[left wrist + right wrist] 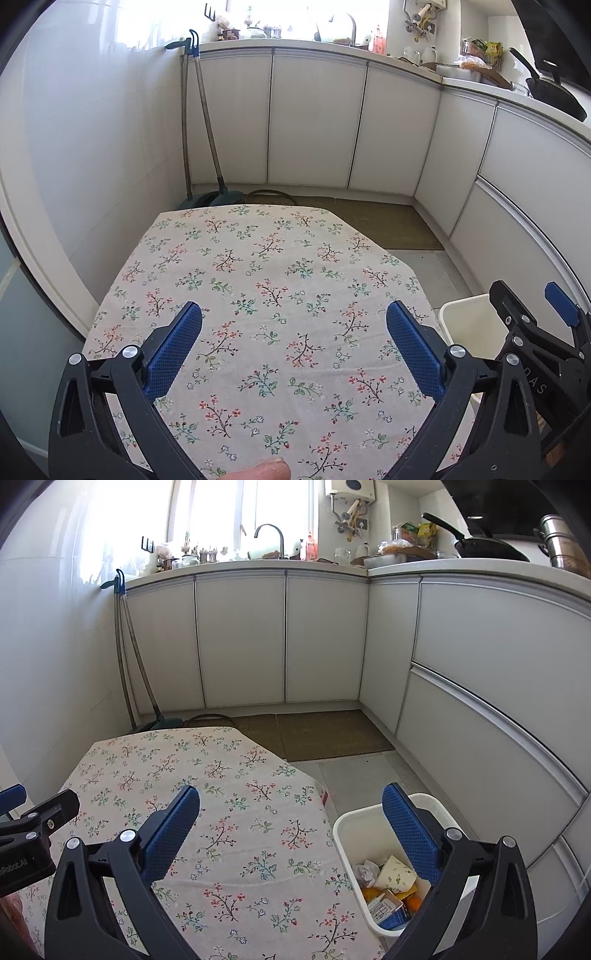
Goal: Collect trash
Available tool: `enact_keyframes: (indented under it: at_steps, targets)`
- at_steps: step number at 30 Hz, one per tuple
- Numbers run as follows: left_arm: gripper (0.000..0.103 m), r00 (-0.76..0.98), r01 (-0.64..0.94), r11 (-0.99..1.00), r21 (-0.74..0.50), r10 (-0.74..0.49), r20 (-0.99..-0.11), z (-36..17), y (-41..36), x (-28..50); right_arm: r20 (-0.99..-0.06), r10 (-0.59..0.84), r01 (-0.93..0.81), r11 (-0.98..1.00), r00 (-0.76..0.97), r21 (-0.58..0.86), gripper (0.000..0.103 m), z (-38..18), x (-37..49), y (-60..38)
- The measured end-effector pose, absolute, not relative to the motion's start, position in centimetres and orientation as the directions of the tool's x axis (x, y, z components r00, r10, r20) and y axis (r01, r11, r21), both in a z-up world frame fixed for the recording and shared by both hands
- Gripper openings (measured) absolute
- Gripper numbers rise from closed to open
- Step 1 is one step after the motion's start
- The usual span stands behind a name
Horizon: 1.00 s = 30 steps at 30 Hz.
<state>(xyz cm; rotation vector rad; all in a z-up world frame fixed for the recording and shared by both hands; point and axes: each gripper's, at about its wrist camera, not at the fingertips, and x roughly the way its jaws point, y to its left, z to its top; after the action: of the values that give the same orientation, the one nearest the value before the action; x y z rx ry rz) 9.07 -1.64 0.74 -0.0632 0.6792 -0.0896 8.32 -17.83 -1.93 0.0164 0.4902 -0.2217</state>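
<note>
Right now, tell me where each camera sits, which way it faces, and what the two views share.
Left wrist: on the left gripper, facing the floral tablecloth and kitchen cabinets; a fingertip and the right gripper show.
Right wrist: on the right gripper, above the table edge and white bin holding trash.
Shared: tablecloth, bin, cabinets, broom.

A matt floral cloth point(258, 295) covers the surface. The bin point(347, 834) is smooth white plastic, holding crumpled paper point(367, 871) and printed card. Each hand-held gripper has matt black plastic arms, dimpled blue rubbery pads point(173, 350) and shiny metal screws. The cabinet doors point(240, 638) look satin-smooth.
</note>
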Motion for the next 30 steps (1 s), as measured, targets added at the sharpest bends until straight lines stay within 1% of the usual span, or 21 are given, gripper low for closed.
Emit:
enact_keyframes:
  at_steps: [24, 26, 30]
  targets:
    - [0.096, 0.769, 0.072, 0.996, -0.057, -0.092, -0.632, 0.3, -3.4, 9.5, -0.484, -0.246, 0.254, 0.966, 0.840, -0.050, 0.096, -2.2, 8.1, -19.2]
    - [0.094, 0.770, 0.082, 0.995, -0.059, -0.101, -0.631, 0.2, -3.7, 9.5, -0.488, -0.248, 0.256, 0.965, 0.837, -0.052, 0.096, -2.3, 8.1, -19.4]
    - [0.087, 0.768, 0.103, 0.993, -0.059, -0.117, -0.630, -0.1, -4.2, 9.7, -0.497, -0.250, 0.263, 0.964, 0.831, -0.046, 0.096, -2.4, 8.2, -19.7]
